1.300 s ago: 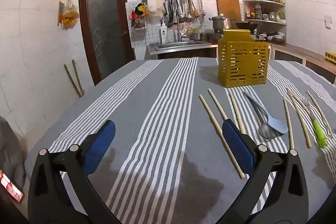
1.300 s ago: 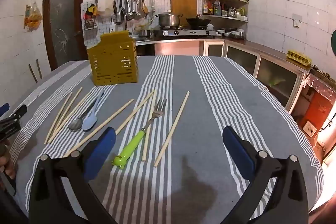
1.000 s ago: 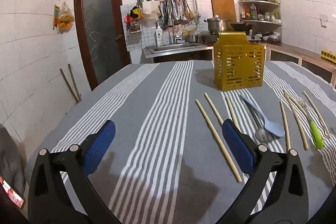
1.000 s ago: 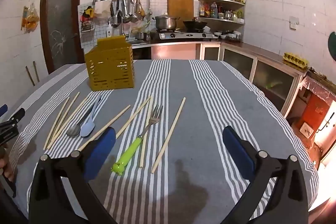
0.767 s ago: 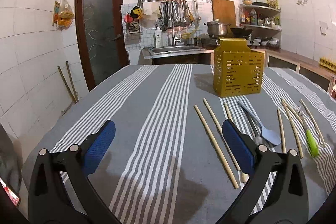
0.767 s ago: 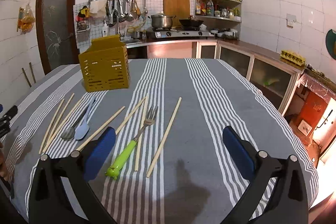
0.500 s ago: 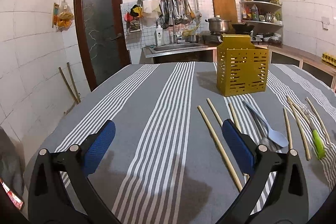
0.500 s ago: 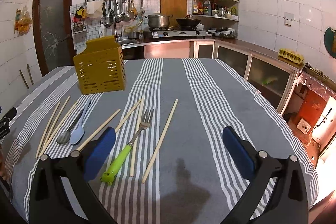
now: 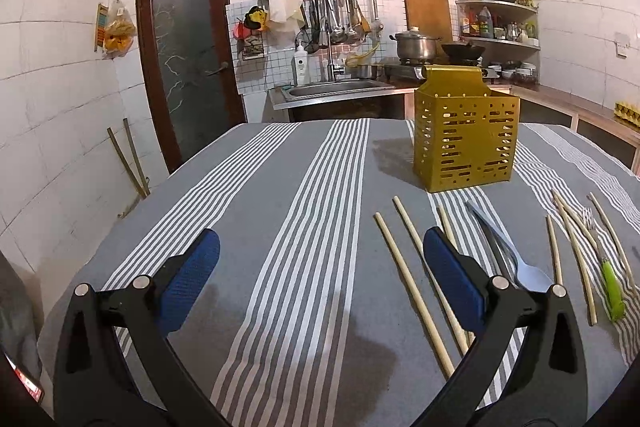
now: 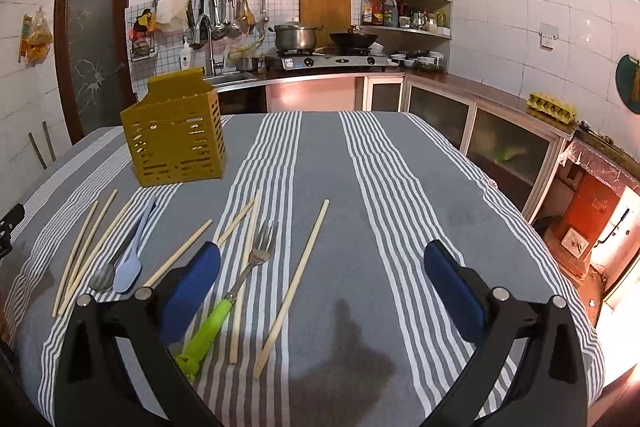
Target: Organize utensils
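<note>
With both the left gripper (image 9: 320,267) and right gripper (image 10: 320,269) wide open and empty, the light, stiff, roll-prone chopsticks (image 10: 294,281) at lower centre look best pinched mid-shaft.

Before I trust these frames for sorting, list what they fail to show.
- Yellow caddy interior: both views, hidden by its perforated walls.
- Metal spoon: left wrist view, bowl behind the left tool's finger.
- Green-handled fork: right wrist view, handle partly behind the right tool's finger.
</note>
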`<state>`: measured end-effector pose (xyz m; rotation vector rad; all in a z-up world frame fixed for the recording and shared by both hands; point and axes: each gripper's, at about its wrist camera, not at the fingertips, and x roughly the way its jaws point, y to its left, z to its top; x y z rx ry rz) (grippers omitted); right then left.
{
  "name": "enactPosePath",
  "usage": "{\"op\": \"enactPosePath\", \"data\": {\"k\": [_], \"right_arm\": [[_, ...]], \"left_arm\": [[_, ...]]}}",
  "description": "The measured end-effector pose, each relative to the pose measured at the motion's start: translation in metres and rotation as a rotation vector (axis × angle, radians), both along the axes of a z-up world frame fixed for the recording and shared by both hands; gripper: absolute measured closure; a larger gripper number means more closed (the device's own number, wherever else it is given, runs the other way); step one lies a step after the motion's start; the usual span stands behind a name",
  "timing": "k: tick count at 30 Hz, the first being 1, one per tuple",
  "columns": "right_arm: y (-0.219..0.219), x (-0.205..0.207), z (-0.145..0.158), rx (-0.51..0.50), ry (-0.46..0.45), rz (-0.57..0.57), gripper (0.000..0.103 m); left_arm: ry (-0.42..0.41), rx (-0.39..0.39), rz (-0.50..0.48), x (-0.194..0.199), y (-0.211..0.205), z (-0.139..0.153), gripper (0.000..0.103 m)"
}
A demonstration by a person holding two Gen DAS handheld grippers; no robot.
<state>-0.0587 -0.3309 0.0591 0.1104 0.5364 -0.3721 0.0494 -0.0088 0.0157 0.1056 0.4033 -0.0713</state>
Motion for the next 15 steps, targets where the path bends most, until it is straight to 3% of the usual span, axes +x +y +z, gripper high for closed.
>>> {"op": "enactPosePath", "data": {"k": [15], "right_arm": [[0.0069,-0.003,0.004,0.009,-0.008,0.022,0.004]], "left_arm": [[0.009,-0.01,0.002,-0.0028,0.0032,0.0017,0.005]]}}
